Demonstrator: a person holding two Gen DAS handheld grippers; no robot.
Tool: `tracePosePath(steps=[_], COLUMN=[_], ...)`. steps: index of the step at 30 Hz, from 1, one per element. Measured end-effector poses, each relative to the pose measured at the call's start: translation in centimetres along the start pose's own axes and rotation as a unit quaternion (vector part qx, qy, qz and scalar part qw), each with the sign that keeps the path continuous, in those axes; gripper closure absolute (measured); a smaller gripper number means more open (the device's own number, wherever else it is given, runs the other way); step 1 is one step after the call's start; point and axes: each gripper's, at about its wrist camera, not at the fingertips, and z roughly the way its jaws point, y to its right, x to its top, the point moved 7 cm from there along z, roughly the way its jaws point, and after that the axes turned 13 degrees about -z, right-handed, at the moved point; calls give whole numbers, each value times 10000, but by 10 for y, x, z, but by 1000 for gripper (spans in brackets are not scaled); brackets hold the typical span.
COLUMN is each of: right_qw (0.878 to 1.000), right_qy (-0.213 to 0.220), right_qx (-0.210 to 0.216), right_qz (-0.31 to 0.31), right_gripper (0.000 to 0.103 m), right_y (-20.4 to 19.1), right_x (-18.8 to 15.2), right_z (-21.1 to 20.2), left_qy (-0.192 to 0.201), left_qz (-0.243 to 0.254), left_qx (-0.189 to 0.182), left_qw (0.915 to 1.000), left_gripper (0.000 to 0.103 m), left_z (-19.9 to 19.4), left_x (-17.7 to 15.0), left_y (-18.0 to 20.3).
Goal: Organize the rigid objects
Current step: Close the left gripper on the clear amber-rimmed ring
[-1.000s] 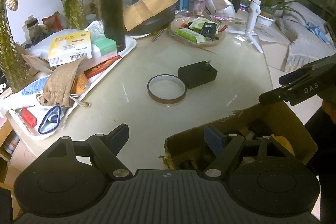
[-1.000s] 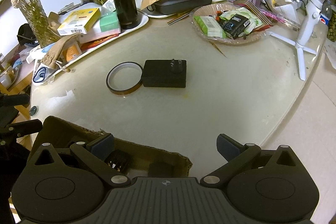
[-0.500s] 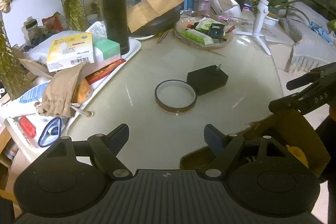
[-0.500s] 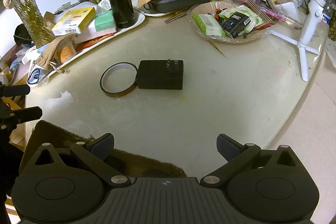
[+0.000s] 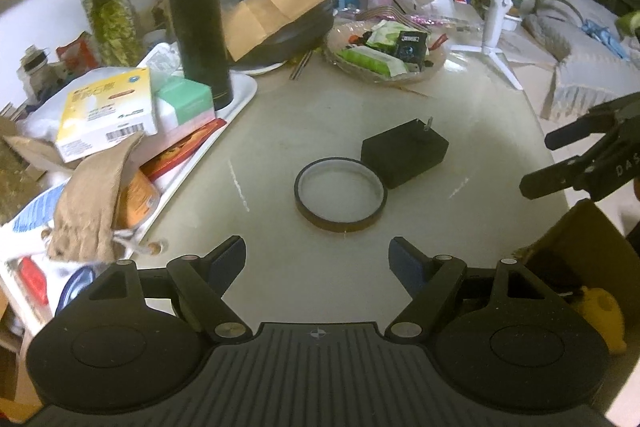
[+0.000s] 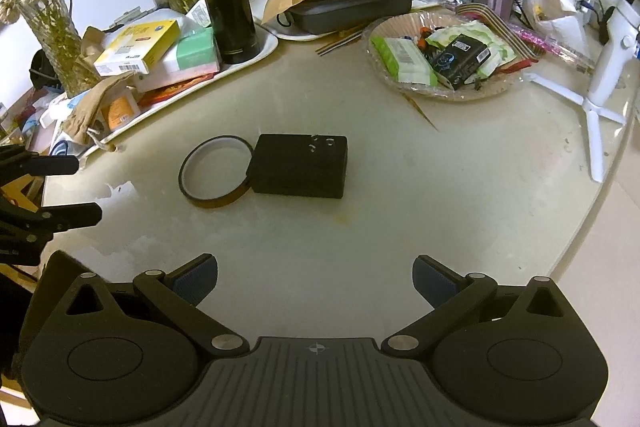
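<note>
On the worktop [image 6: 460,195] lay one tape roll [image 5: 341,194] and one black power adapter [image 6: 299,165], touching each other — the roll flat, the adapter prongs-up with its long side running across the right wrist view. The left gripper [image 5: 317,259] stood open and empty, the roll straight ahead of it and near. The right gripper [image 6: 315,279] was also apart and empty, facing the adapter. By position, each gripper looked nearer its own item — either could go first into the one cardboard box [image 5: 576,239].
</note>
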Motion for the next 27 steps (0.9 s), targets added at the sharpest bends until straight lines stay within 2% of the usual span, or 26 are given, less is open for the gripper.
tracePosePath(steps=[7, 12, 13, 15, 19, 23, 27], right_qw=[9999, 9995, 9994, 9991, 9984, 9980, 9980], right_qy=[-49, -8, 0, 4, 23, -5, -36], right_qx=[-81, -65, -75, -79, -95, -118, -149], right_qz=[114, 295, 336, 421, 551, 615, 609], right_gripper=[0, 0, 0, 0, 0, 0, 0], right_y=[12, 20, 21, 25, 29, 32, 32], right_x=[-3, -5, -5, -5, -5, -6, -6], right_z=[8, 8, 7, 7, 6, 7, 9], left_qy=[-107, -333, -372, -504, -783, -983, -1056], left_qz=[115, 266, 313, 417, 638, 946, 953], left_qx=[-203, -369, -388, -404, -494, -406, -526], left_qw=[9997, 9984, 9981, 9970, 9937, 9898, 9884], left_gripper=[24, 24, 23, 13, 13, 10, 7], left_z=[24, 50, 55, 68, 87, 103, 112], left_x=[10, 16, 17, 16, 13, 8, 15], left_y=[-4, -3, -2, -1, 1, 5, 7])
